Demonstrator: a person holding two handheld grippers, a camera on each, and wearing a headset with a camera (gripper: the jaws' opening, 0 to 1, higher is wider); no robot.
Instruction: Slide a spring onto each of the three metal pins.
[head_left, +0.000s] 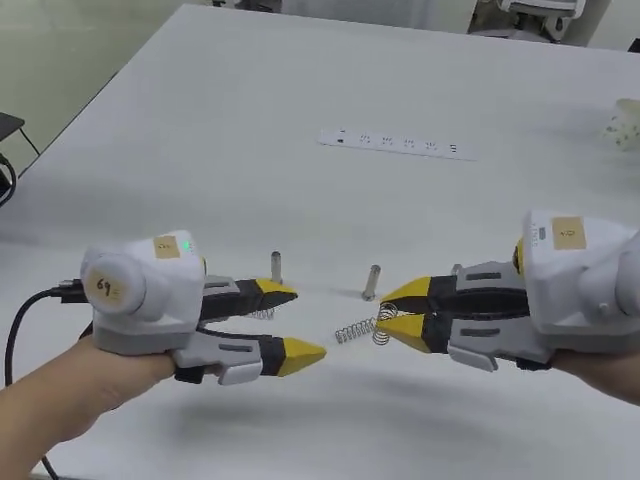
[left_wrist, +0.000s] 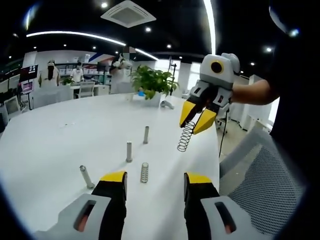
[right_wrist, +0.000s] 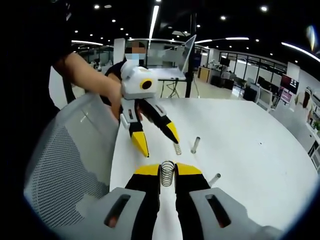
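Pinches one end of a coiled wire spring (head_left: 358, 330) in the right gripper (head_left: 385, 315), yellow wedge-tipped jaws closed on it, with the remaining coils sticking out free above the smooth white counter (head_left: 300, 190). Holds the left gripper (left_wrist: 156, 177) with jaws apart - a second spring (left_wrist: 144, 172) standing on end just ahead between them, near three short, upright, cylindrical metal pins (left_wrist: 128, 151).
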